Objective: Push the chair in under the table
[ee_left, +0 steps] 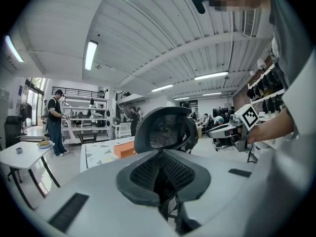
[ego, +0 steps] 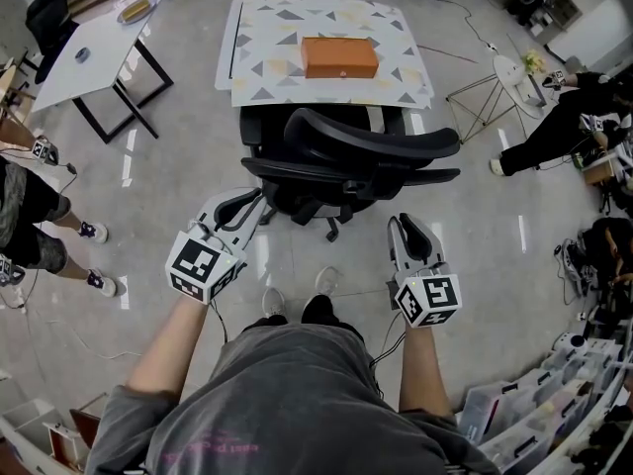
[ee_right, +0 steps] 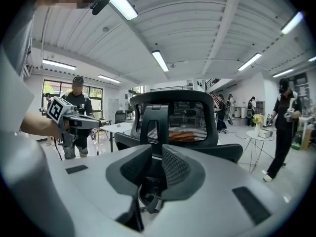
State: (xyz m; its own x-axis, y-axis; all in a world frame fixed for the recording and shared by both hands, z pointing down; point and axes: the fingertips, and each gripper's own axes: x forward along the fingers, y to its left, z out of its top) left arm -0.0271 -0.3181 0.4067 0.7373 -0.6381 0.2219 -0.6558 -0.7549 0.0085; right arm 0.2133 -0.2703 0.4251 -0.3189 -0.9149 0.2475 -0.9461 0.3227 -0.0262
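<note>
Chair [ego: 351, 151] is stood just before table [ego: 267, 28], back toward the person, seat not yet fully under. L gripper [ego: 247, 202] is nearly closed on nothing. R gripper [ego: 405, 225] is held slightly apart, also empty. Both are short of the chair. If pushed off-centre, chair may be swivelled or rolled askew, armrest [ego: 435, 175] knocked vs. table edge, box [ego: 339, 56] jolted.

Orange box [ego: 339, 56]; white side table [ego: 109, 52] with, perhaps, a bowl [ego: 135, 10].
</note>
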